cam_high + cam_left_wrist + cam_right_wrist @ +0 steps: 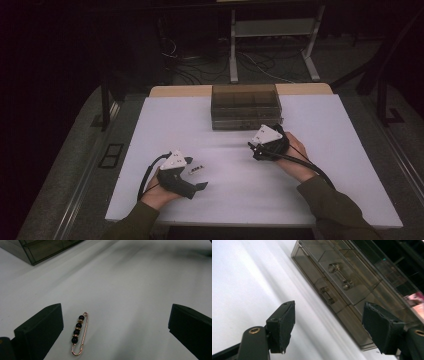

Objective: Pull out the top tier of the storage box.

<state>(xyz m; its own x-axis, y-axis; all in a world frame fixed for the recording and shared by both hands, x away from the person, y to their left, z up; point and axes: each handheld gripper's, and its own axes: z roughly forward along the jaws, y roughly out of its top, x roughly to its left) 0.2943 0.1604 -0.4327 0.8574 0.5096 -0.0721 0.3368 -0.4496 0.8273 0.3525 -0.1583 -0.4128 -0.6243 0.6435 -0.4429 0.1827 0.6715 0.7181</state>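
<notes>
On the white table (150,125), a beaded pin (79,333) is seen lying flat between the wide-spread left gripper (115,330); drawer handles on the smoked box (352,287) are faced by the wide-spread, empty right gripper (328,327).

white table (150,130), smoky clear drawer box (245,106) at its far edge, little beaded pin (79,333) well in front of the box, nearer the left

A rose-gold safety-pin brooch (79,333) strung with four black beads and small gold spacers lies flat on the white tabletop, clasp closed, toward seven o'clock from the table's middle. A smoky, see-through drawer box (245,106) stands upright at twelve o'clock, its drawers shut, clear bar handles (339,276) facing the near edge.
</notes>
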